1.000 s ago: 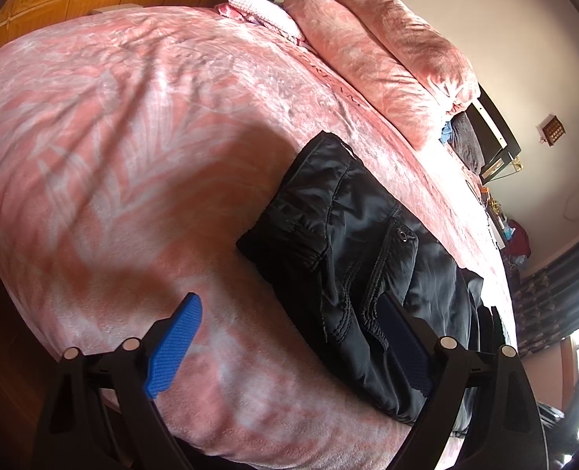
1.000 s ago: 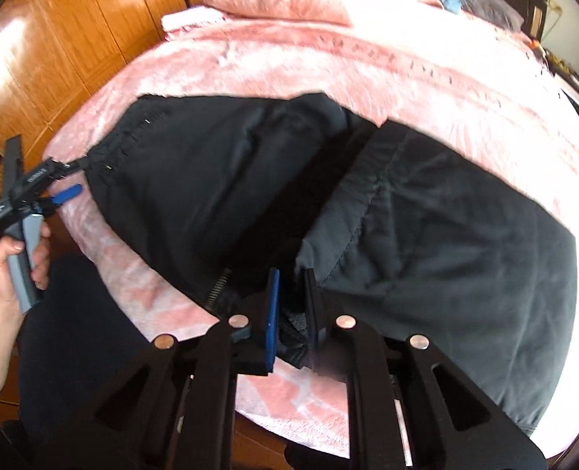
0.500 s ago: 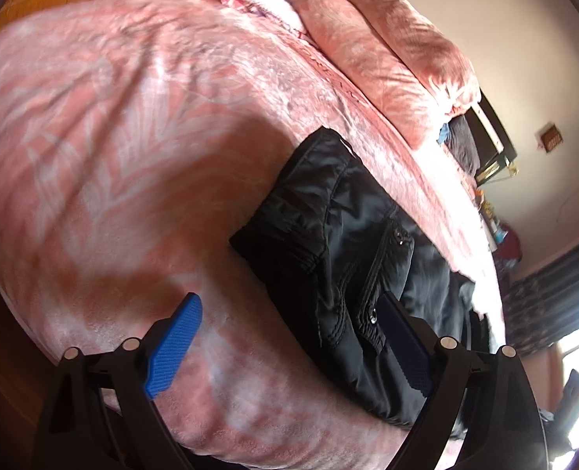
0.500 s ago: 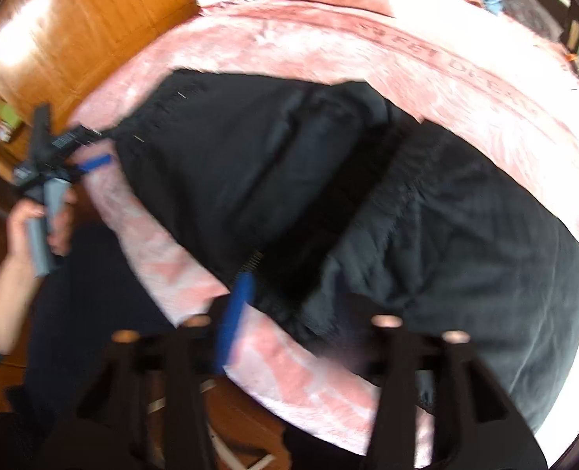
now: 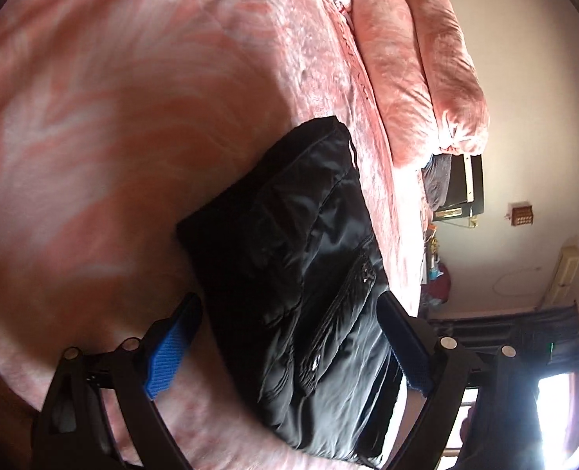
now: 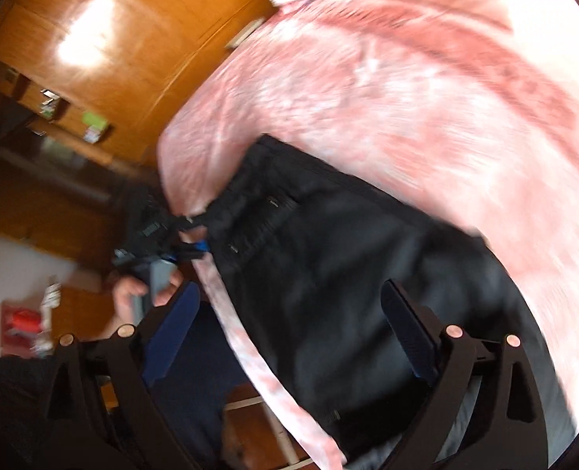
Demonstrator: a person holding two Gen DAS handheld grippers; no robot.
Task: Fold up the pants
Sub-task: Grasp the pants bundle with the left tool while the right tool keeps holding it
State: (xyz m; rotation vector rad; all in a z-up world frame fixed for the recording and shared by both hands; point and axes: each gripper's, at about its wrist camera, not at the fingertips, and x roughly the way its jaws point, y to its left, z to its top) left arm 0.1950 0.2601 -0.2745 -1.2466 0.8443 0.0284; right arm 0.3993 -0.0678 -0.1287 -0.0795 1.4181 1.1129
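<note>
The black shiny pants (image 5: 309, 274) lie bunched on the pink plush patterned bedspread (image 5: 113, 117), filling the lower centre of the left wrist view and the lower middle of the blurred right wrist view (image 6: 348, 293). The left gripper (image 5: 289, 337) has its blue-padded fingers spread wide on either side of the fabric, gripping nothing. The right gripper (image 6: 289, 333) is likewise spread wide above the dark cloth, near the bedspread's edge (image 6: 406, 98).

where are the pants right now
The black pants lie on the pink bed cover near its edge, between the open left gripper's fingers in the left wrist view, with pink pillows beyond them.
</note>
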